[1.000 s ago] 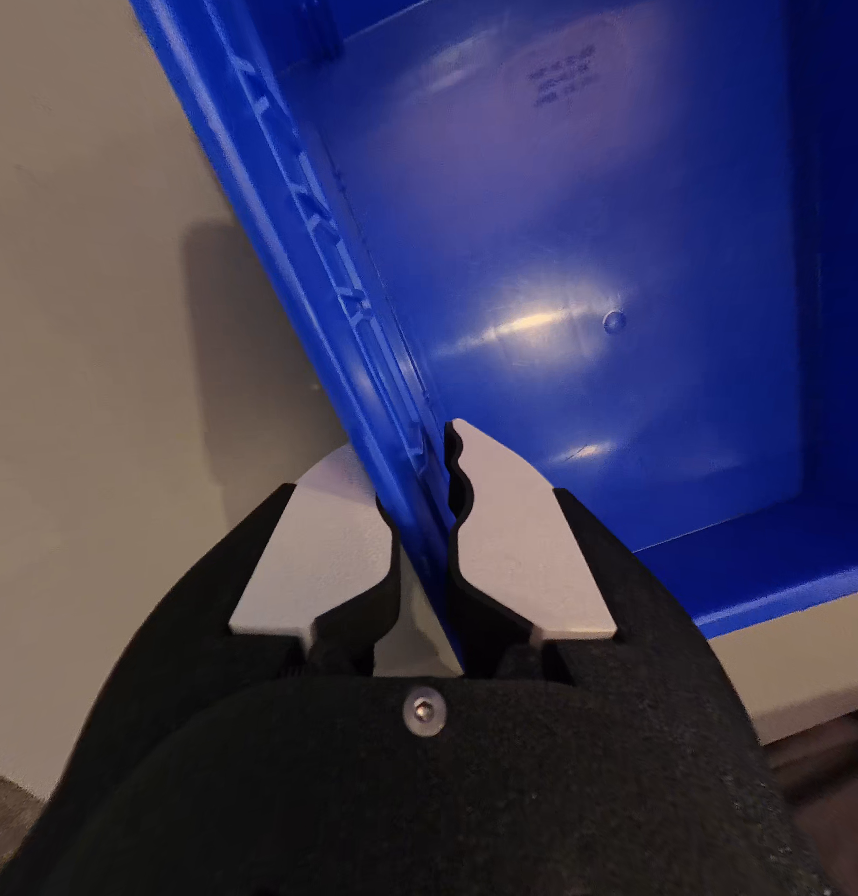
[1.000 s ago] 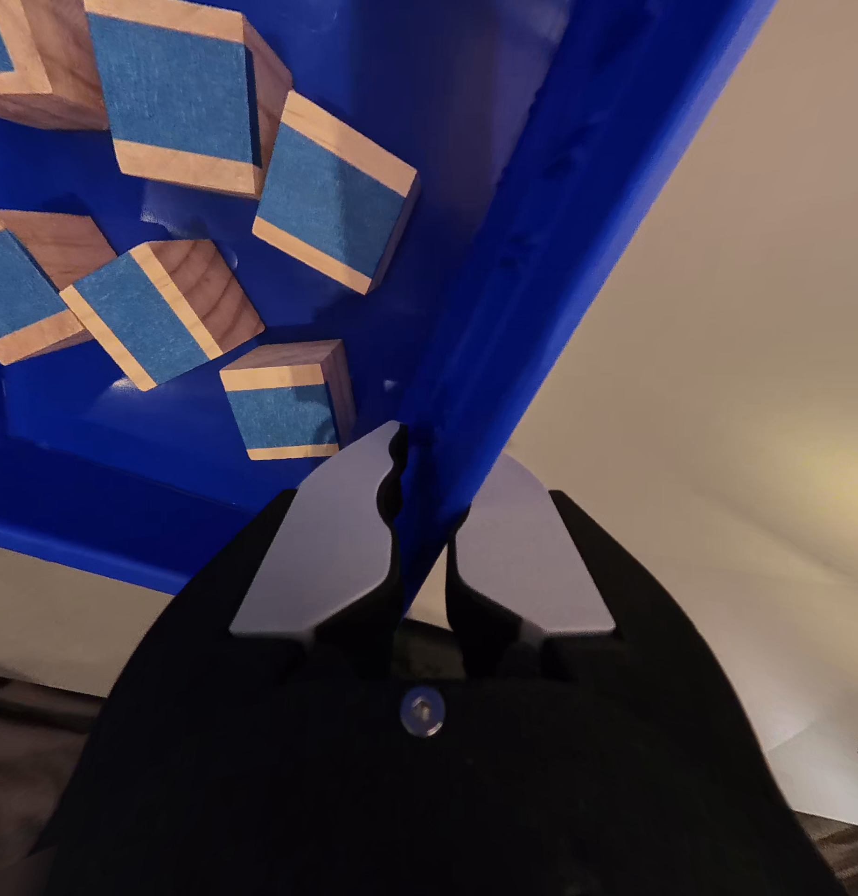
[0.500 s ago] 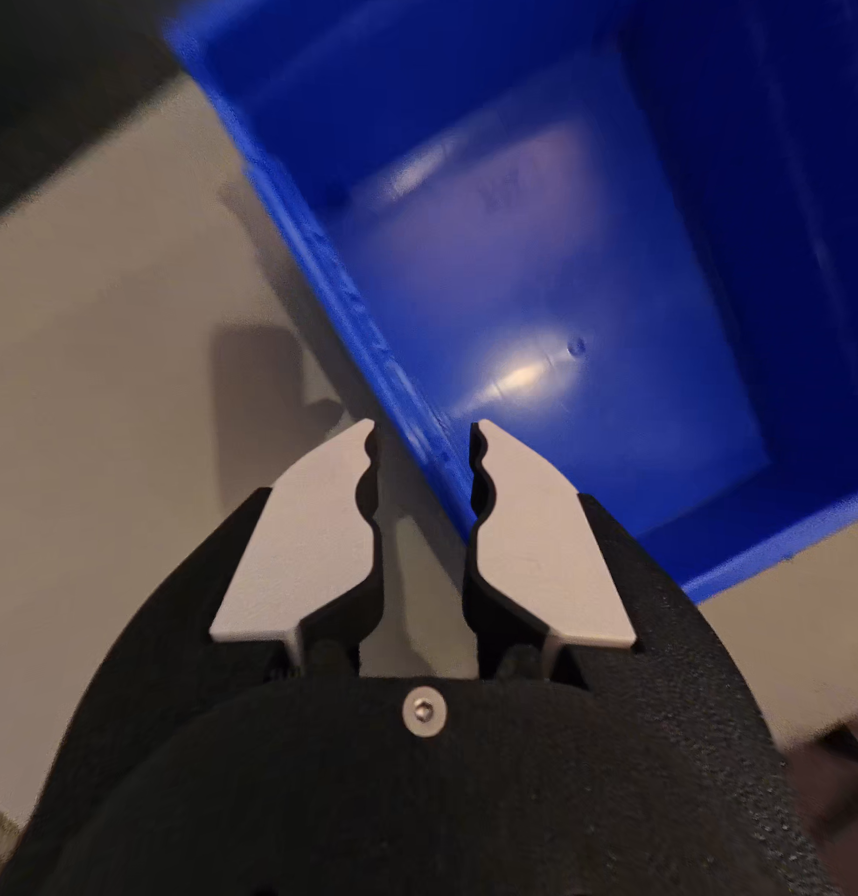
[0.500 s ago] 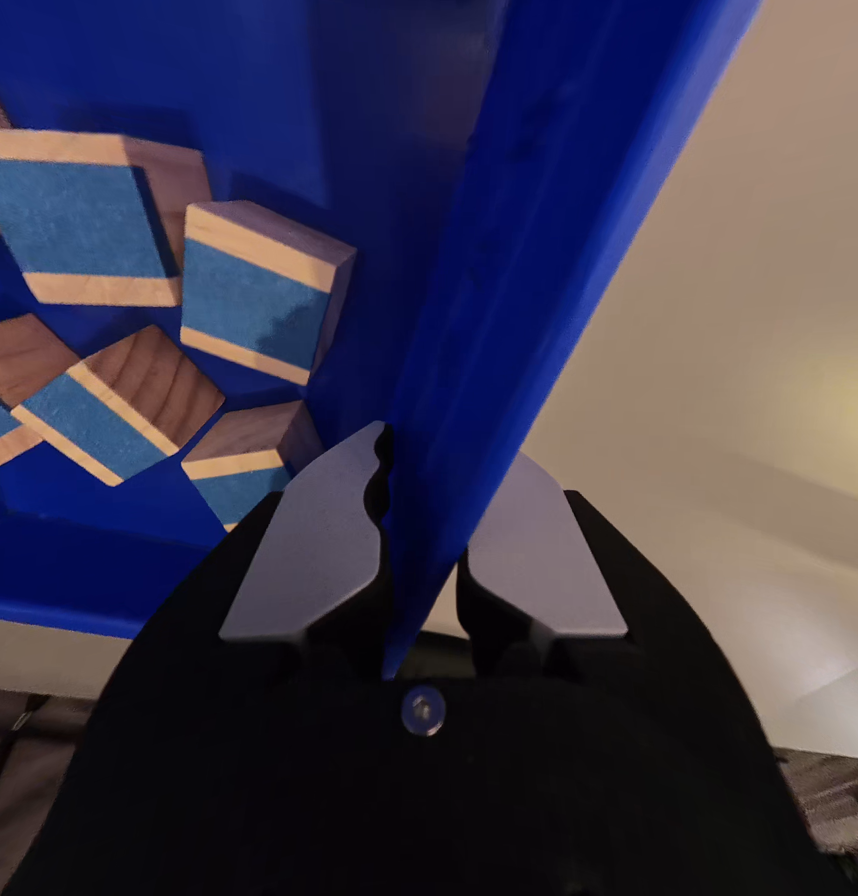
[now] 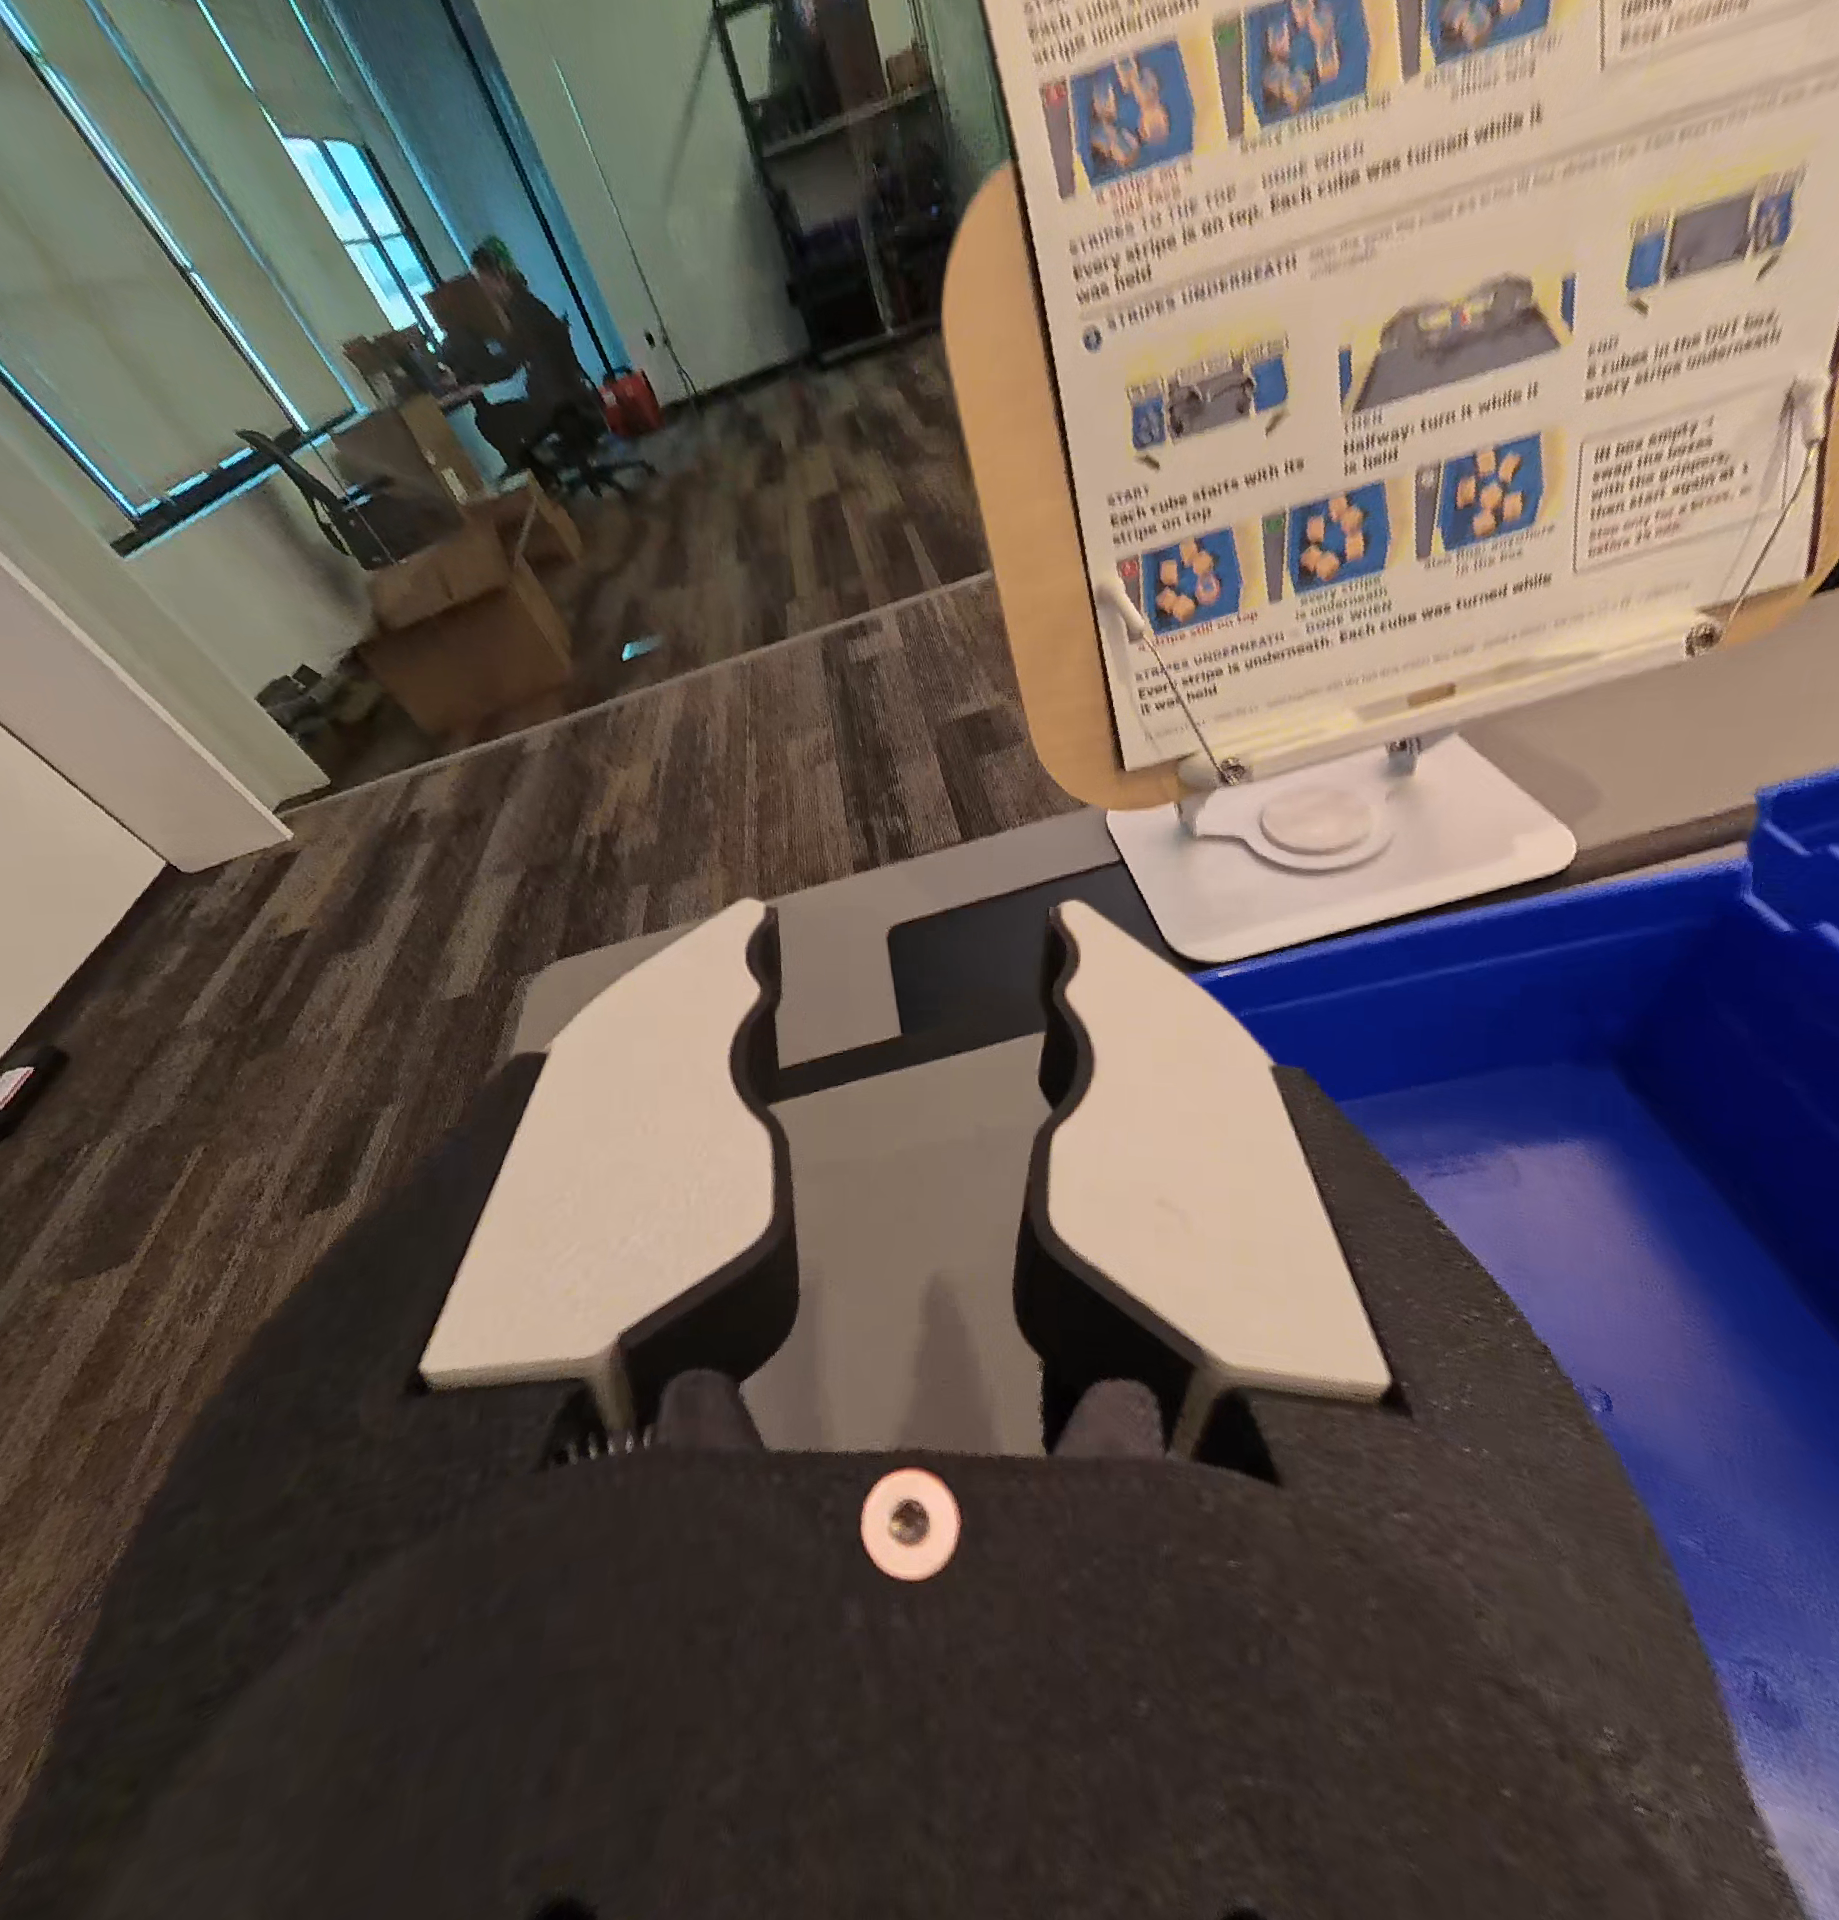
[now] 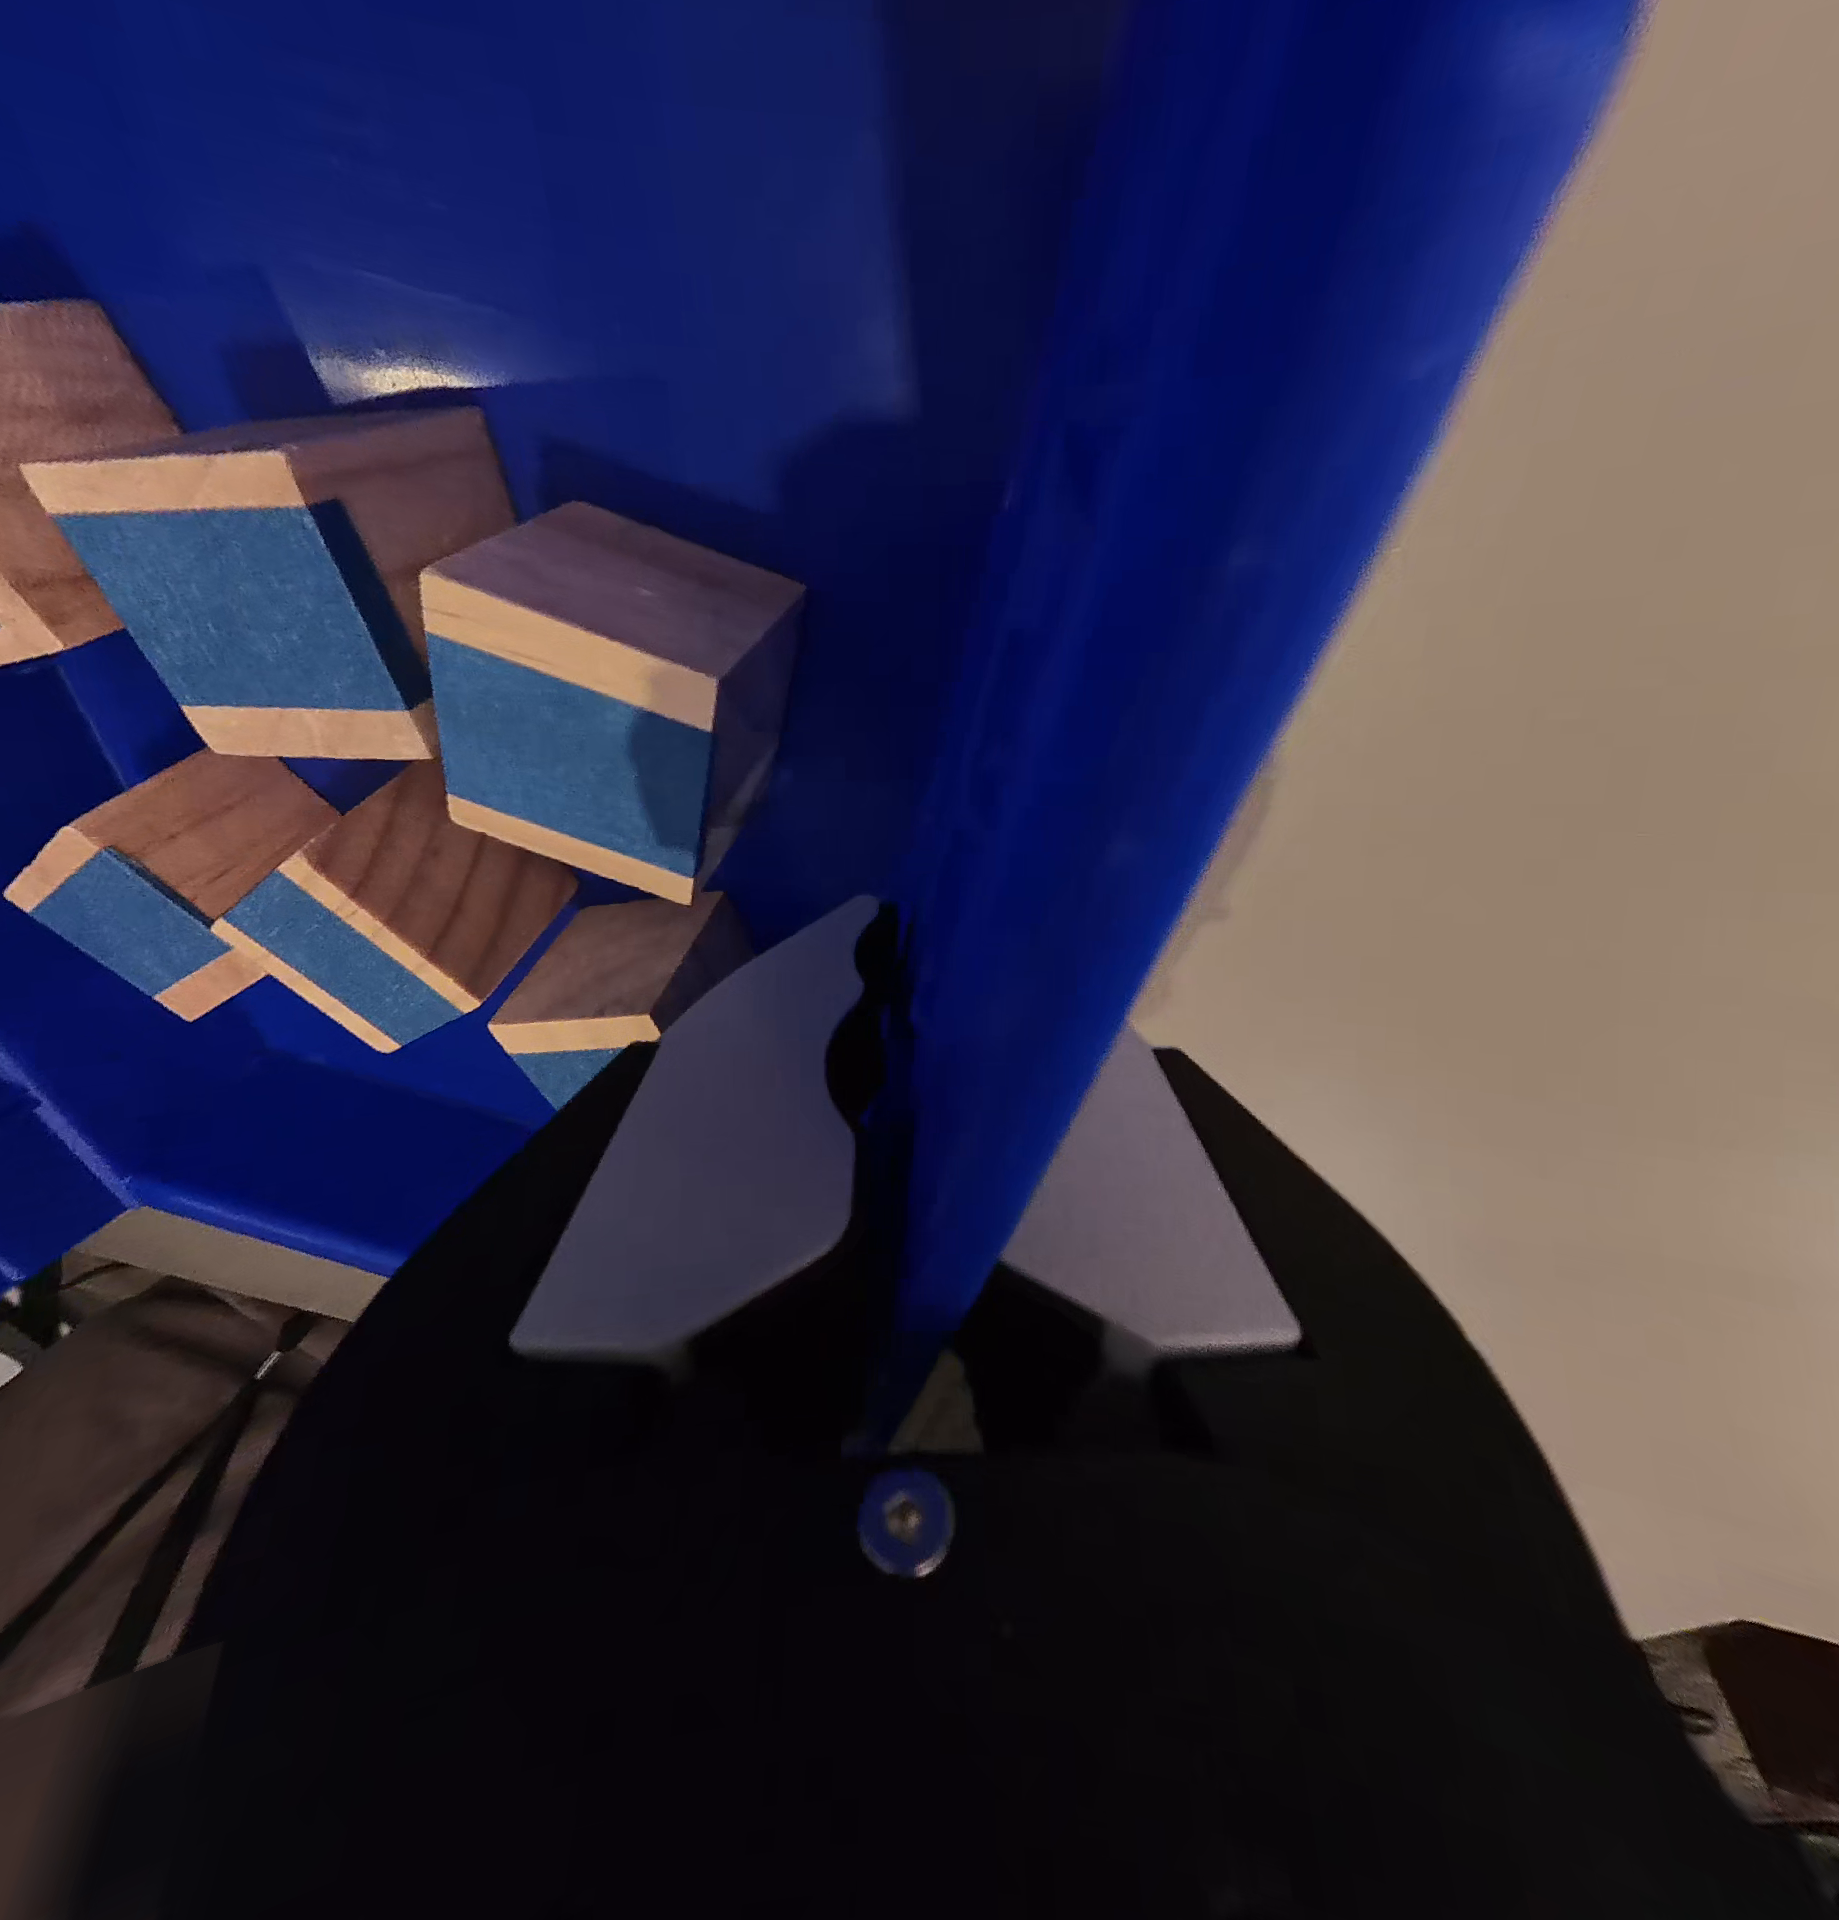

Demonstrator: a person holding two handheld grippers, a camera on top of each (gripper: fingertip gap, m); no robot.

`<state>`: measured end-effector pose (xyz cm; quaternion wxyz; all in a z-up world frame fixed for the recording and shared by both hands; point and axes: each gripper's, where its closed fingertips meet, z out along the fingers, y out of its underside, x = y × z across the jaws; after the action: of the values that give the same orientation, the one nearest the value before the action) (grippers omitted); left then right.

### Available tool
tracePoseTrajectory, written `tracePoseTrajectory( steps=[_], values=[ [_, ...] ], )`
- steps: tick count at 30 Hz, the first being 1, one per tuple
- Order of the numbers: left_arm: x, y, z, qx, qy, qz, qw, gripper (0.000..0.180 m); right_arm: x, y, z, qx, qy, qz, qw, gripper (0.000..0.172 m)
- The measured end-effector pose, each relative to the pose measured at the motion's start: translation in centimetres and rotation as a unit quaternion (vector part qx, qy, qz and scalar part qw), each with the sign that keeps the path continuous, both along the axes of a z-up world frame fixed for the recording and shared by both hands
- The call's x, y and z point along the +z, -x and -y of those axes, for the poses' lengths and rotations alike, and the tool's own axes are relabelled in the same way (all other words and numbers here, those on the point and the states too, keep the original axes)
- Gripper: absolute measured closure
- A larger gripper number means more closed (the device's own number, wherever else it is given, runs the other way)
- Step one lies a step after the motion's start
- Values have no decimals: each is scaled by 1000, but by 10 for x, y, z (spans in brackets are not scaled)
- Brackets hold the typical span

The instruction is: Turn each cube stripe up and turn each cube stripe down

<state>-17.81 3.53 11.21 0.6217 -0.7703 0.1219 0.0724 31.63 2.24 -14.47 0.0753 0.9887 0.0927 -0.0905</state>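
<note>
Wooden cubes [image 6: 572, 707] (apparently stripe-up) crowd the blue bin [image 6: 686, 260].

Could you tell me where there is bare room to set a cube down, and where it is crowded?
The floor of the blue bin right of the open left gripper lies bare. The grey tabletop under its jaws is free too. The other bin, whose wall runs between the right gripper's jaws, is crowded with cubes.

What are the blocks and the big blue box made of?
The blocks look like bare wood: grain lines show on their brown faces, and each has a matte blue stripe, maybe tape or paint. The blue box looks like smooth moulded plastic, since its inside is glossy with light reflections.
</note>
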Motion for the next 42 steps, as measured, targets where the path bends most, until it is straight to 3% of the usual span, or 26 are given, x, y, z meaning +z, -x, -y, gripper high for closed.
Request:
tracePoseTrajectory(
  steps=[7, 11, 15, 19, 23, 26, 30, 33, 37, 42],
  values=[
    [28, 21, 15, 4, -56, 28, 998, 142, 26, -38, 29, -24, 25, 27, 999, 165],
    [40, 29, 24, 3, -75, 44, 996, 142, 64, -39, 33, -31, 16, 37, 999, 166],
    [50, 38, 36, -4, -94, 51, 994, 142, 114, -11, 19, -14, -29, 40, 999, 166],
    [61, 47, 51, -8, -121, 68, 990, 142, 153, 59, 3, 40, -49, 35, 997, 166],
    [69, 53, 68, -8, -120, 83, 989, 141, 164, 162, -13, 116, -51, 10, 992, 165],
    [75, 61, 85, 5, -122, 82, 989, 141, 160, 249, -18, 175, -41, -22, 983, 166],
    [75, 89, 107, 93, -102, 62, 988, 150, 146, 356, -20, 226, -33, -62, 972, 166],
    [80, 82, 116, 84, -113, 53, 989, 150, 134, 419, -17, 257, -23, -70, 964, 165],
    [81, 62, 119, 58, -113, 29, 992, 151, 122, 481, -9, 288, -10, -59, 956, 164],
    [72, 50, 115, 39, -88, 2, 995, 150, 103, 527, -1, 307, -6, -39, 951, 165]
  ],
)
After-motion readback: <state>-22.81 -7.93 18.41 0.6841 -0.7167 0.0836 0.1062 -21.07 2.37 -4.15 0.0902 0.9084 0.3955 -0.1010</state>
